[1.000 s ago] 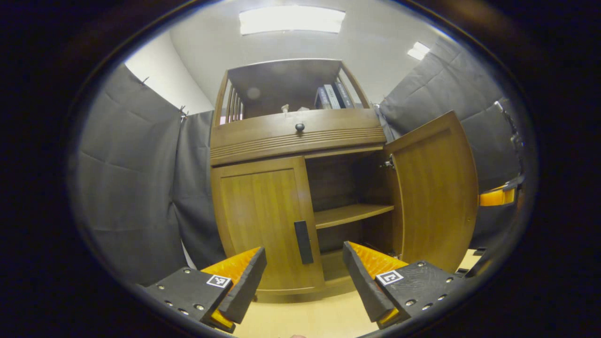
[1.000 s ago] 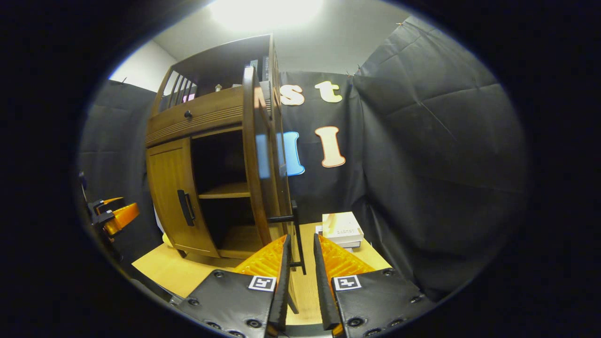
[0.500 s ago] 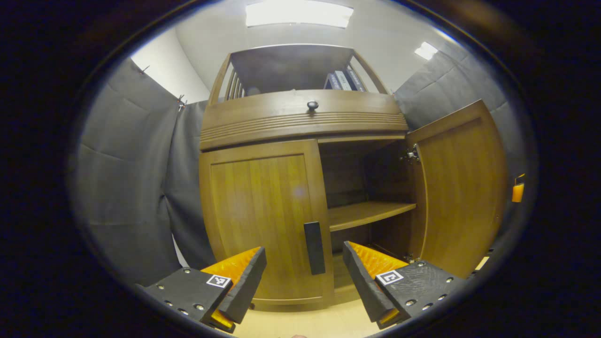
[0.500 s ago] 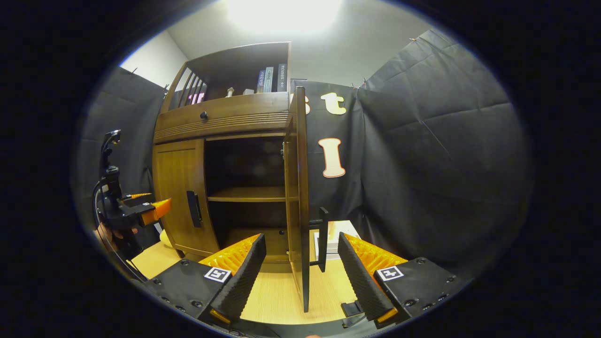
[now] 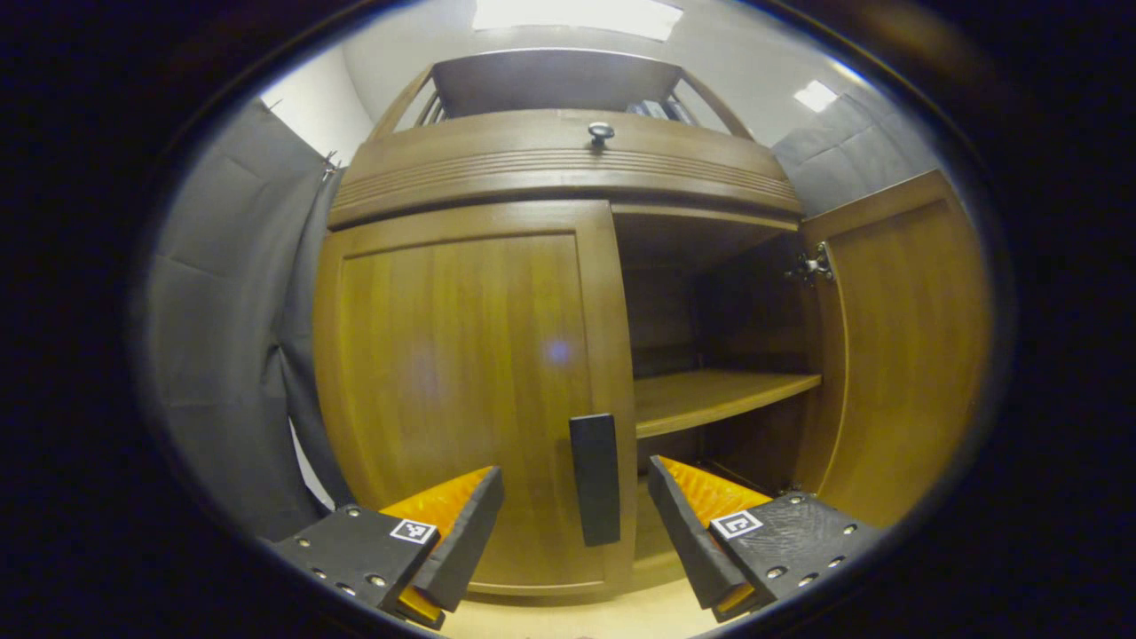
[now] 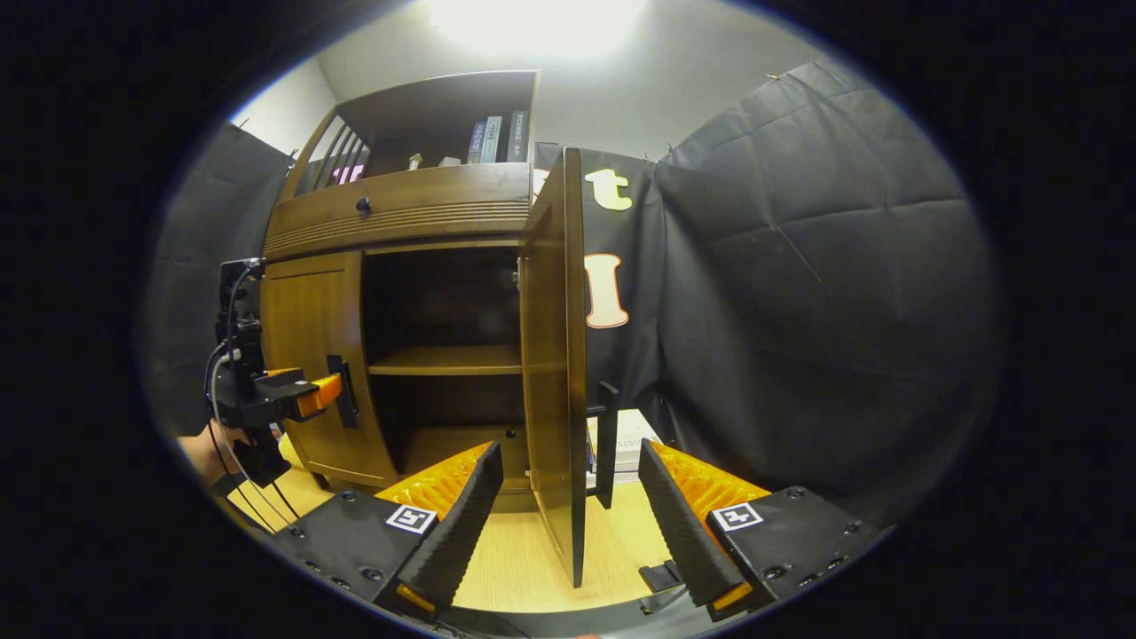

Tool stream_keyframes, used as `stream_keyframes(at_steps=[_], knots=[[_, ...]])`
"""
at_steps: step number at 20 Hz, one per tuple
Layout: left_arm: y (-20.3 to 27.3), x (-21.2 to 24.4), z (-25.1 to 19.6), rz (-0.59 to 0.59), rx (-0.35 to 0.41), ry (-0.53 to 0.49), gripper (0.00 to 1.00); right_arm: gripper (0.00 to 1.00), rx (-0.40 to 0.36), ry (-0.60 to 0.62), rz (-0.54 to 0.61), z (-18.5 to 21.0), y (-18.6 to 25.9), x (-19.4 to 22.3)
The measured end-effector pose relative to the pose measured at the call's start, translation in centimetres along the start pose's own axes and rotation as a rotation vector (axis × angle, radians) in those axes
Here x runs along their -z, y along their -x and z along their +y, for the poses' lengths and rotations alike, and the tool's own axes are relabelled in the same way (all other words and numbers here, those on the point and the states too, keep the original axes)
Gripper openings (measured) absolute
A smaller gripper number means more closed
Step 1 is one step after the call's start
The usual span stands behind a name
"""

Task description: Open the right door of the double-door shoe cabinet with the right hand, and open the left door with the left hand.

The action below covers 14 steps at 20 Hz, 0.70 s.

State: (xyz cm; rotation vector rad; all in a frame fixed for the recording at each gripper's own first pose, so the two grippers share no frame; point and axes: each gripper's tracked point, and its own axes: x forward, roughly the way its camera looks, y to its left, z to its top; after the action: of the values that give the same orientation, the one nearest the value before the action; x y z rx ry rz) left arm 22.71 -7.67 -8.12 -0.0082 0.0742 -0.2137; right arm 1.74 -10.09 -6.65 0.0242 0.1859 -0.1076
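The brown wooden shoe cabinet (image 5: 532,169) stands close in the left gripper view. Its left door (image 5: 461,373) is closed, with a black bar handle (image 5: 595,479) at its right edge. My left gripper (image 5: 575,524) is open, its orange-and-black fingers either side of that handle and a little short of it. The right door (image 6: 555,355) stands swung open, edge-on in the right gripper view, its black handle (image 6: 606,444) on the outer face. My right gripper (image 6: 568,532) is open around the door's edge without touching. The left gripper (image 6: 302,395), held by a hand, is by the left door handle (image 6: 340,404).
Inside the open half is a bare wooden shelf (image 5: 710,399). Books (image 6: 497,138) stand on the cabinet's top shelf above a drawer with a knob (image 5: 601,133). More books (image 6: 626,435) lie on the wooden floor (image 6: 506,559) behind the open door. Black cloth walls (image 6: 799,311) close in both sides.
My left gripper has moved in toward the left door, so its handle now sits between the fingers. My right gripper opened off the right door's handle, and drew back slightly.
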Motion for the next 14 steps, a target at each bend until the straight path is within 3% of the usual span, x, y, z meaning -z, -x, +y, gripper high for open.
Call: stream_keyframes(at_steps=[4, 5, 6, 8, 10, 11, 12, 14], knots=[[-3.0, 1.1, -0.2, 0.034, -0.001, -0.002, 1.0, 0.97, 0.035, 0.022, 0.011, 0.4, -0.7, 0.2], [-3.8, 1.2, -0.6, 0.043, 0.001, 0.001, 1.0, 0.92, 0.039, 0.018, 0.013, 0.4, -0.7, 0.3], [-4.7, 1.3, -1.2, 0.056, 0.003, 0.004, 0.97, 0.97, 0.043, 0.014, 0.014, 0.4, -0.7, 0.4], [-6.8, -0.2, -2.4, 0.077, 0.004, 0.016, 0.92, 0.97, 0.048, 0.01, 0.015, 0.5, -0.7, 0.4], [-9.1, -2.2, -3.3, 0.089, -0.001, 0.029, 0.65, 0.92, 0.046, 0.013, 0.018, 0.6, -0.8, 0.5], [-8.6, -1.1, -2.5, 0.088, -0.003, 0.03, 0.56, 0.97, 0.043, 0.015, 0.017, 0.7, -0.9, 0.5], [-9.2, -0.7, -2.7, 0.079, 0.019, 0.04, 0.5, 0.92, 0.038, 0.016, 0.018, 0.7, -0.8, 0.6], [-7.8, -0.8, -3.2, 0.077, 0.006, 0.027, 0.39, 0.97, 0.028, 0.018, 0.018, 0.7, -0.8, 0.5]])
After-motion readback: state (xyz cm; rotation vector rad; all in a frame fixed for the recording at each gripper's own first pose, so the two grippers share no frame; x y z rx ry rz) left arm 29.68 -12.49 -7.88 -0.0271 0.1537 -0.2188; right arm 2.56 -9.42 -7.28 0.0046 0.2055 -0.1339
